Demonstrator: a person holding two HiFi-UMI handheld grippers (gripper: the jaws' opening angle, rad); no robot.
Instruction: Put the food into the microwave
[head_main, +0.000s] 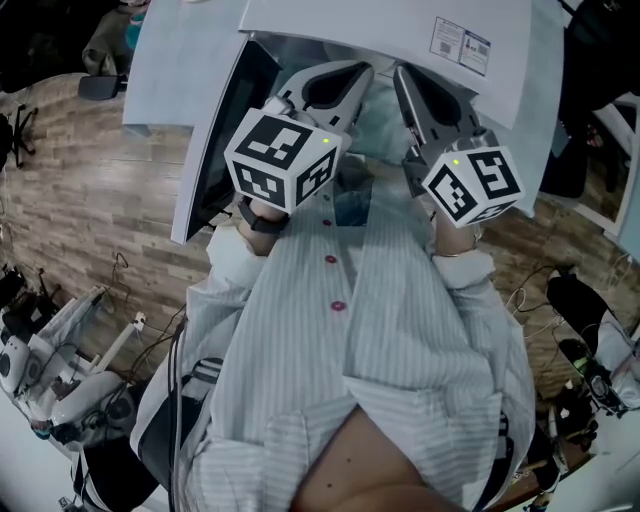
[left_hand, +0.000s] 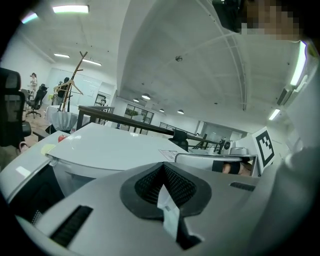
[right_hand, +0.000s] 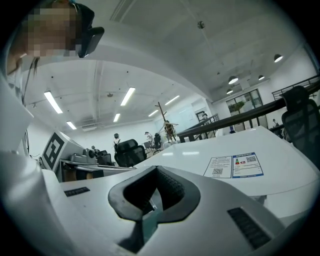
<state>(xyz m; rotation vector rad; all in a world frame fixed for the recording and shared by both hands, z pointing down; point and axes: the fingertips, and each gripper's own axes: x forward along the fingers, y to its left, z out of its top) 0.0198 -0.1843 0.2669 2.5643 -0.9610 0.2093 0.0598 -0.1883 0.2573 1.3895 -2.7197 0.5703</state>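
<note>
The white microwave (head_main: 400, 30) stands just ahead of me, its dark-windowed door (head_main: 215, 150) swung open to the left. My left gripper (head_main: 356, 70) and right gripper (head_main: 402, 74) point at it side by side, tips close together over its front edge. The left gripper (left_hand: 163, 172) is shut on a thin white strip (left_hand: 168, 212). The right gripper (right_hand: 156, 174) is shut on a thin translucent edge (right_hand: 147, 220). Both look like parts of one food package, a pale bluish patch (head_main: 362, 150) between the grippers; most of it is hidden.
The microwave's white top (right_hand: 235, 165) carries two printed labels. A wooden floor (head_main: 90, 200) lies to the left, with cables and white machines (head_main: 50, 370) at the lower left. Far off are office chairs (right_hand: 127, 150), a coat stand (left_hand: 72, 80) and standing people.
</note>
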